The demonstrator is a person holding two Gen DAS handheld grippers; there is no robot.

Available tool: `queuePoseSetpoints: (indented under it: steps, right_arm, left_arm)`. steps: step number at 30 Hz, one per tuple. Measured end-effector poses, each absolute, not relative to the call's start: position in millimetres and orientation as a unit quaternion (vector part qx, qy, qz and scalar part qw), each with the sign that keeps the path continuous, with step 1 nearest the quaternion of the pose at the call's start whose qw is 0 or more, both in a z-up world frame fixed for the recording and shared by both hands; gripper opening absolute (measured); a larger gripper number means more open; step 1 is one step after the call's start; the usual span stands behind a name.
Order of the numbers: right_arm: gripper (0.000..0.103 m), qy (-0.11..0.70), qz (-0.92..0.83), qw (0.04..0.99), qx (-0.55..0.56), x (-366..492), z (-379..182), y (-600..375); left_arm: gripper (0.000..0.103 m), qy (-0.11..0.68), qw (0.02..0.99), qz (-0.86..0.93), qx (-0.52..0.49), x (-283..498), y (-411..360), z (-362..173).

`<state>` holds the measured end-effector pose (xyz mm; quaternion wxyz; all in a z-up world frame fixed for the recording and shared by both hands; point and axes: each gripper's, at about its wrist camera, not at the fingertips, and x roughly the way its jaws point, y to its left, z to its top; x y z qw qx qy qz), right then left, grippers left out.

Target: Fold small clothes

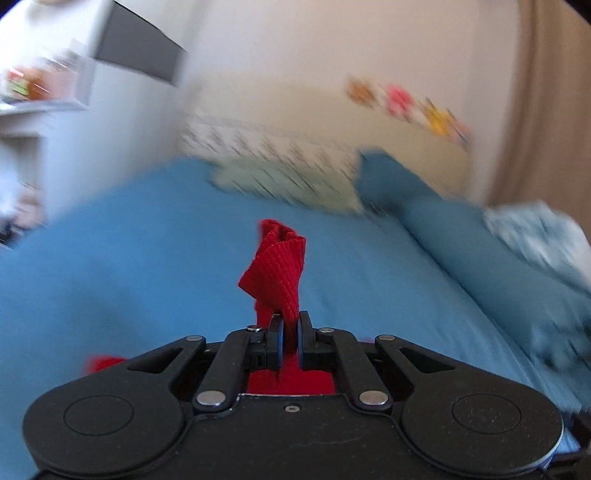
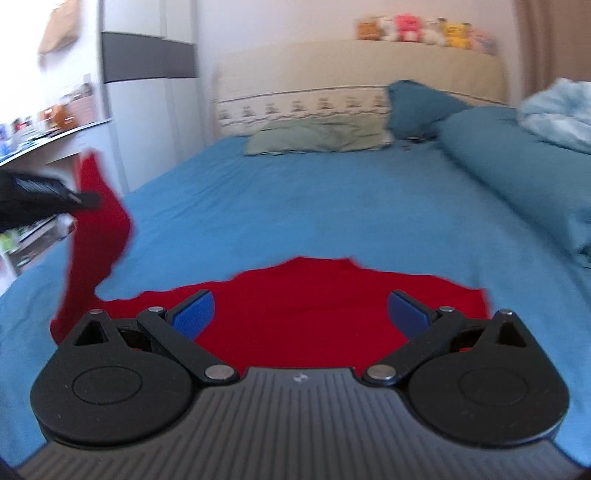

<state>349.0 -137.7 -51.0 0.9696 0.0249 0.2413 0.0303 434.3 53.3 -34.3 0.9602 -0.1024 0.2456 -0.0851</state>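
A red knit garment (image 2: pixel 295 299) lies on the blue bed sheet (image 2: pixel 295 206). My left gripper (image 1: pixel 290 321) is shut on one end of the garment (image 1: pixel 275 266), which sticks up above its jaws. In the right wrist view the left gripper (image 2: pixel 86 199) holds that end lifted at the left, with red cloth hanging down from it. My right gripper (image 2: pixel 301 312) is open and empty, just above the flat part of the garment.
Pillows (image 2: pixel 317 136) and a beige headboard (image 2: pixel 354 66) with soft toys (image 2: pixel 424 31) are at the far end. A rolled blue duvet (image 2: pixel 517 170) lies along the right. A white wardrobe (image 2: pixel 147 92) and a desk (image 2: pixel 44 147) stand at the left.
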Motion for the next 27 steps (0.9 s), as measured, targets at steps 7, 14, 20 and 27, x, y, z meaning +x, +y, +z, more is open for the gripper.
queuePoseSetpoints:
  steps: [7, 14, 20, 27]
  right_arm:
    - [0.103, 0.272, 0.004, 0.962, 0.021, 343.5, -77.3, -218.6]
    - [0.103, 0.291, 0.001, 0.955, 0.057, 346.2, -106.8, -245.6]
    - [0.103, 0.299, 0.033, 0.945, 0.130, 359.5, -110.5, -234.7]
    - [0.098, 0.318, 0.047, 0.937, 0.134, 385.1, -132.6, -185.3]
  left_arm:
    - [0.006, 0.348, 0.928, -0.125, -0.041, 449.4, -44.7, -141.2]
    - [0.053, 0.341, 0.930, -0.137, 0.009, 429.4, -53.7, -139.6]
    - [0.101, 0.282, 0.954, -0.089, 0.041, 392.5, 6.5, -88.2]
    - [0.101, 0.268, 0.961, 0.051, 0.044, 390.3, 108.2, -109.9]
